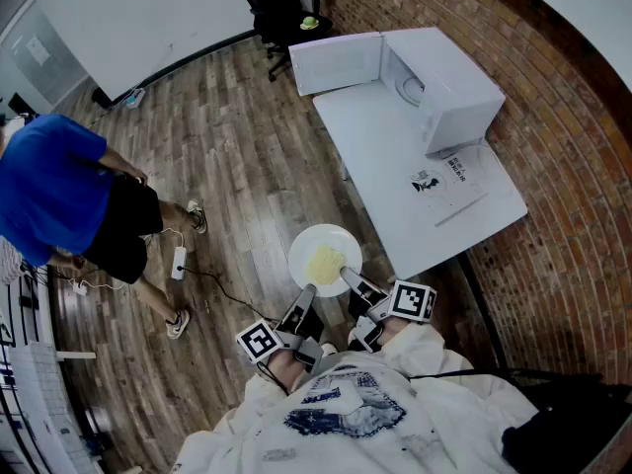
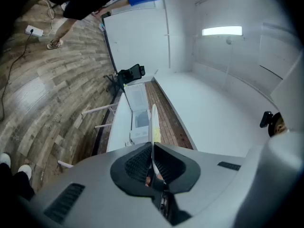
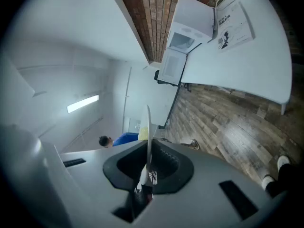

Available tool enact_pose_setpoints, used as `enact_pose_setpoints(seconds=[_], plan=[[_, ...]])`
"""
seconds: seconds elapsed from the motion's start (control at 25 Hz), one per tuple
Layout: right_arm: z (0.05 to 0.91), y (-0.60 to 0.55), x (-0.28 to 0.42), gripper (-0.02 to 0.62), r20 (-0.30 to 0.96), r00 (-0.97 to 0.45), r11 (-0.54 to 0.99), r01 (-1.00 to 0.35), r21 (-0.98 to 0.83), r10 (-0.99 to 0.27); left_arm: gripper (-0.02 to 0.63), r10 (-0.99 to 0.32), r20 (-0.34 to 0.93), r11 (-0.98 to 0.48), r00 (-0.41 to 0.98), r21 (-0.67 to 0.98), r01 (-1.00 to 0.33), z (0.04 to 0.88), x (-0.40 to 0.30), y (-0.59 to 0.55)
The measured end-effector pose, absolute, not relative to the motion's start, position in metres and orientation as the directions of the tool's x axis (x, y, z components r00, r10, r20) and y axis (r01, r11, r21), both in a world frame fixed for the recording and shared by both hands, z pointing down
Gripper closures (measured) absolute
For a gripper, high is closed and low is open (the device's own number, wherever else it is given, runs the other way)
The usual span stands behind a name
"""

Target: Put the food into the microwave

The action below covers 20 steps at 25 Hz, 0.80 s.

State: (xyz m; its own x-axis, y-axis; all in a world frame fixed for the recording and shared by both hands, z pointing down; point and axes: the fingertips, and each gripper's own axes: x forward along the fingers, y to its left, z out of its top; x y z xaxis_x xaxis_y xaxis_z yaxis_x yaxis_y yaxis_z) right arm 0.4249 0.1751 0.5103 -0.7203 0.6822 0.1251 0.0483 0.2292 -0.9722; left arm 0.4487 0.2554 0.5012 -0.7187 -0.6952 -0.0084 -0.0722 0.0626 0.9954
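Item: white plate (image 1: 325, 258), round, carrying a flat yellow portion of food (image 1: 323, 264) at its middle; held level in the air above the wooden floor (image 1: 232, 176), just off the near corner of the white table (image 1: 380, 171), well apart from the microwave (image 1: 449, 92). Left gripper (image 1: 305, 293): clamped on the plate's near-left rim; its own view shows the plate edge-on, pinched between the two pads. Right gripper (image 1: 349, 277): clamped on the near-right rim, the thin plate edge likewise pinched between its pads in its own view. Both grippers carry marker cubes and come out from the white sleeves of the person holding them. Microwave: white, at the far end of the table beside the brick wall (image 1: 553, 97), door (image 1: 336, 61) swung fully open, cavity facing the table top. Printed leaflet (image 1: 449, 180): flat on the table, near the microwave. Black office chair (image 1: 281, 8): beyond the table's far end. Bystander in a blue shirt (image 1: 54, 191): standing on the floor at the left, with a white power strip (image 1: 179, 263) and its cable near the feet.
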Motion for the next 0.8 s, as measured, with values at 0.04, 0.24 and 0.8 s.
enact_pose_setpoints(seconds=[0.04,0.24,0.8], plan=[[0.514,0.172,0.425,0.56,0.15,-0.718,0.257,0.041,-0.966,0.679,0.583,-0.694,-0.008,0.064,-0.72,0.995,-0.073,0.501,0.448,0.256],[0.511,0.171,0.419,0.56,0.123,-0.712,0.228,0.053,-0.972,0.692,0.583,-0.684,-0.009,0.064,-0.729,0.995,-0.073,0.5,0.443,0.252],[0.52,0.154,0.399,0.56,0.132,-0.666,0.235,0.067,-0.97,0.734,0.583,-0.63,-0.008,0.074,-0.776,0.995,-0.071,0.504,0.429,0.236]])
